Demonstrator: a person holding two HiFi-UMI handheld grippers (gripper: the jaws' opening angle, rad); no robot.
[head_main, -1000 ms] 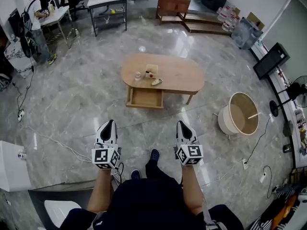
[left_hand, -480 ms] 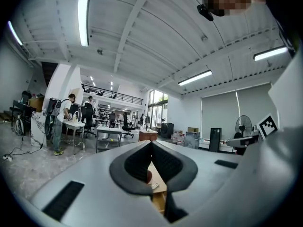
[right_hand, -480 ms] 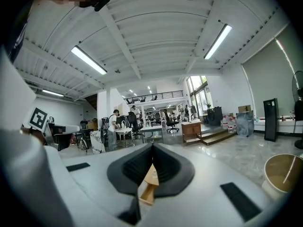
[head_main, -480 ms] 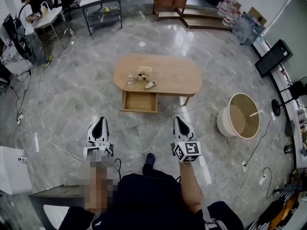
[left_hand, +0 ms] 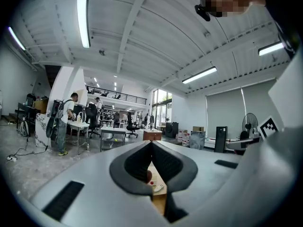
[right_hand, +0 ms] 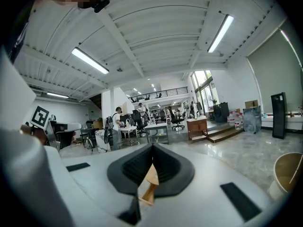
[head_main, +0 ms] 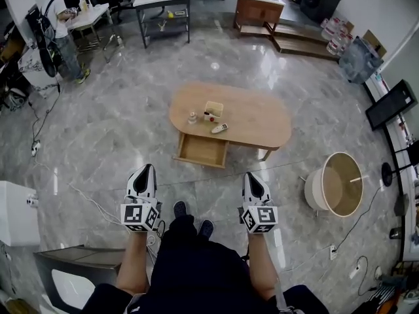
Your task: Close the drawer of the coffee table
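The drawer (head_main: 201,150) of the coffee table (head_main: 262,120) stands pulled out toward the person, under the near left part of the oval top, and it looks empty. Both tools are well apart from it. The left gripper (head_main: 148,169) and the right gripper (head_main: 250,176) are held about level in front of the body, over bare floor, each with its jaws pressed together and nothing between them. The closing has not begun; the step in hand seems to be the approach.

Several things could go wrong from here. The shut jaws make a narrow tip, so a push on the thin drawer front may slip over its edge or under it. A push on one corner only could turn the drawer in its guides and jam it half way. The floor looks polished, so a hard shove may move the whole table instead of the drawer. That could shake the small box (head_main: 213,108), the little jar (head_main: 192,118) and the flat white thing like a remote control (head_main: 220,129), which lies near the edge just above the drawer. A white cable (head_main: 91,201) also lies on the floor beside the left foot and could catch a step.
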